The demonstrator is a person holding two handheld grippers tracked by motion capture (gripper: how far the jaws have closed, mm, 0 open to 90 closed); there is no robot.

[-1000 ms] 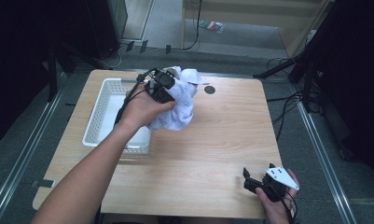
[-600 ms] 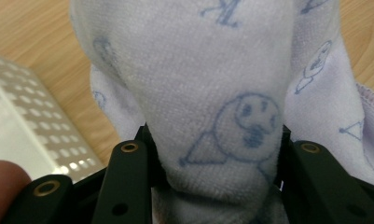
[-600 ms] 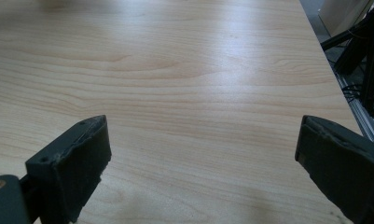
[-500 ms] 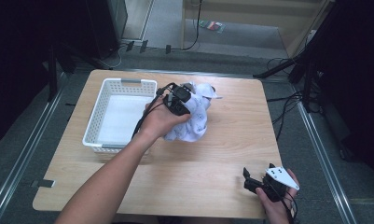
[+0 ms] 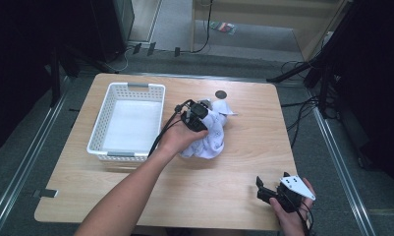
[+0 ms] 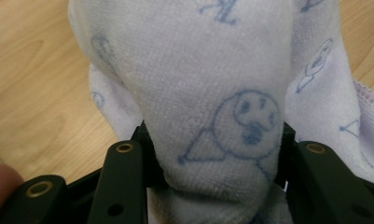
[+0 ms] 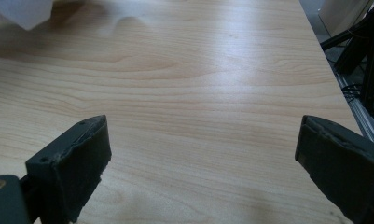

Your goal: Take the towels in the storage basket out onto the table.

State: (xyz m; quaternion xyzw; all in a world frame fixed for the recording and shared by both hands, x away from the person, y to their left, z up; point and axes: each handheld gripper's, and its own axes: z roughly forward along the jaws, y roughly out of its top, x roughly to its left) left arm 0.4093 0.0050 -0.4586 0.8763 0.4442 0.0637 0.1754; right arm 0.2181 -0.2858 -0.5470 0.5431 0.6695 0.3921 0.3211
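A white towel with pale blue cartoon prints (image 5: 211, 140) hangs bunched over the middle of the wooden table (image 5: 243, 172). My left gripper (image 5: 200, 118) is shut on its upper part, and in the left gripper view the cloth (image 6: 212, 93) is squeezed between the two black jaws. A corner of the towel (image 7: 21, 11) shows at the top left of the right gripper view. My right gripper (image 5: 264, 189) rests low at the table's front right corner, open, with bare wood between its jaws (image 7: 198, 163).
A white perforated basket (image 5: 106, 118) sits on the left half of the table with nothing in it. A small black disc (image 5: 221, 94) lies near the far edge. Cables and dark stands surround the table on the floor.
My left gripper has carried the towel rightward and toward me, from over the basket's right rim to the table's middle, and lowered it. The right gripper has stayed put.
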